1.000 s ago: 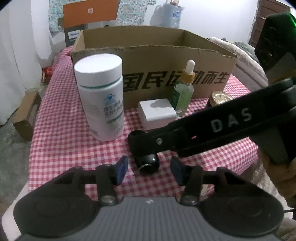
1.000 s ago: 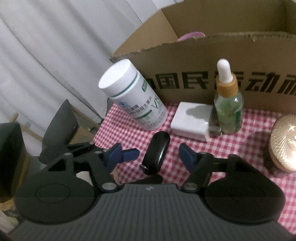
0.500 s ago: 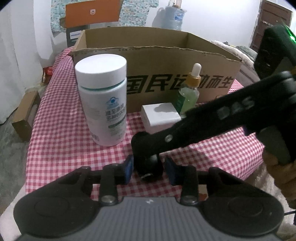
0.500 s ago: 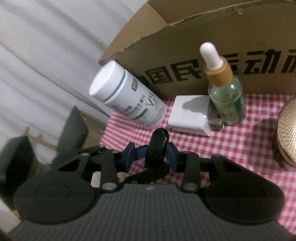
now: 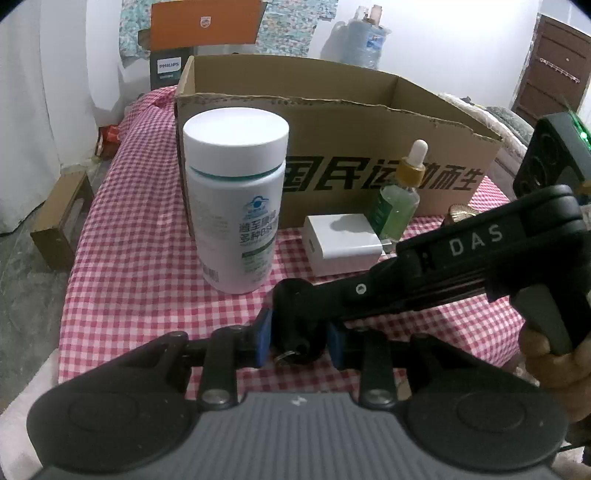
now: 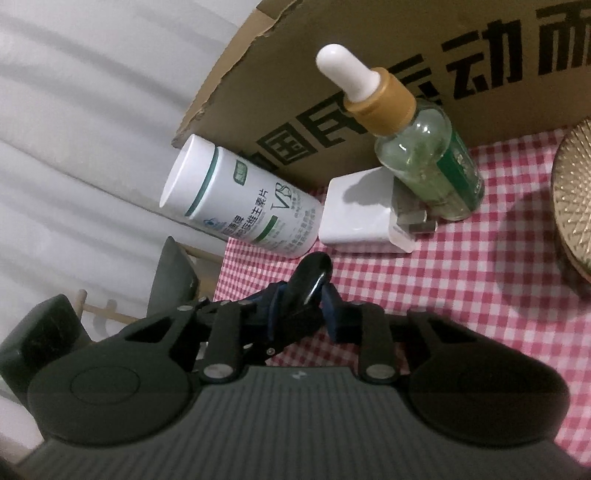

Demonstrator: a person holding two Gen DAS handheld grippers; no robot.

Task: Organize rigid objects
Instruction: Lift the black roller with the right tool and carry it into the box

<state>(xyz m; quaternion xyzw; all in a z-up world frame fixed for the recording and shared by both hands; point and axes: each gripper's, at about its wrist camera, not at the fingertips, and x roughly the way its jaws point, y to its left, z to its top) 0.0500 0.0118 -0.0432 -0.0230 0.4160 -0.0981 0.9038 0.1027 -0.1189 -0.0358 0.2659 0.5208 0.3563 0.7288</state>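
I've got a desk under a red-and-white checked cloth (image 5: 140, 236), white curtain on the left, bare floor with a small cardboard box (image 5: 59, 218) beside it, an orange Philips box (image 5: 205, 26) and a water jug (image 5: 364, 40) against the back wall, brown door far right. Open cardboard box (image 5: 332, 122) with black printed characters sits at the back of the desk. In front of it: white supplement bottle (image 5: 236, 195) upright at the box's left corner, white charger block (image 5: 341, 243) lying flat, green dropper bottle (image 5: 400, 199) just beside the charger, gold ribbed lid (image 6: 572, 199) at the right edge. The right rig's arm crosses my left view and hides the gold lid almost fully. The task's thing, a small black oblong fob (image 6: 310, 277), lies on the cloth near the front edge, short of the white bottle. My left tool (image 5: 297, 334) is clenched on its near end and my right tool (image 6: 301, 310) is clenched on it from the side. Versus a second ago: both tools stood wide apart then with the fob loose between them; both jaws have just been closing onto it, and the right view has rolled, so bottles now lean.
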